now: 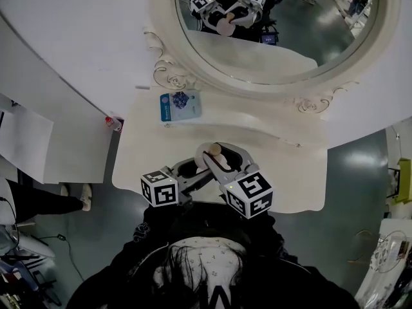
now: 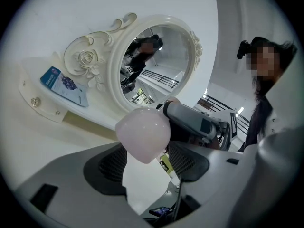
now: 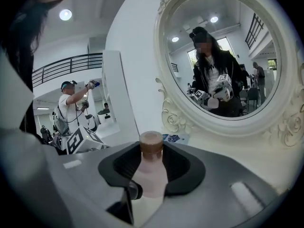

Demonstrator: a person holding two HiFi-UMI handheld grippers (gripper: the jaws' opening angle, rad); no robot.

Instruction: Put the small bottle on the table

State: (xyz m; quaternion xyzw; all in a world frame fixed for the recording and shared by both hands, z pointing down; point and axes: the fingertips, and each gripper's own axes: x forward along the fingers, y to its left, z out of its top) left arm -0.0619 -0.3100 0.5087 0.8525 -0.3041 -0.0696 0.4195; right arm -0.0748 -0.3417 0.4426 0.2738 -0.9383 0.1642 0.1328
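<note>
Both grippers meet just in front of the person's body, over the near edge of the table. Left gripper (image 2: 145, 164): the ribbed dark pads sit about a bottle's width apart, with the rounded pale end of the bottle in the gap. They appear to bear on it from both sides. Right gripper (image 1: 220, 157): pads pressed onto the small pale-pink plastic bottle with a brown round cap (image 3: 151, 177), one on each side of its upper body just under the cap. The bottle is therefore carried in the air between the two tools, not yet on any surface. Its long axis runs crosswise to the right jaws, cap uppermost, so it reads as near upright. Judgement: the right gripper has the surer hold and is the one to lower it, since bare tabletop lies directly below and just ahead of the jaws. The bottle looks smooth, light and narrow-based, so it could tip if released off vertical. The glossy white vanity table with a curved front edge (image 1: 290, 172) is mostly bare. Farther back, a flat blue printed packet (image 1: 180, 105) lies near the mirror foot. Behind it stands an oval mirror in a cream carved frame with scrolls and a rose (image 1: 161, 18).
</note>
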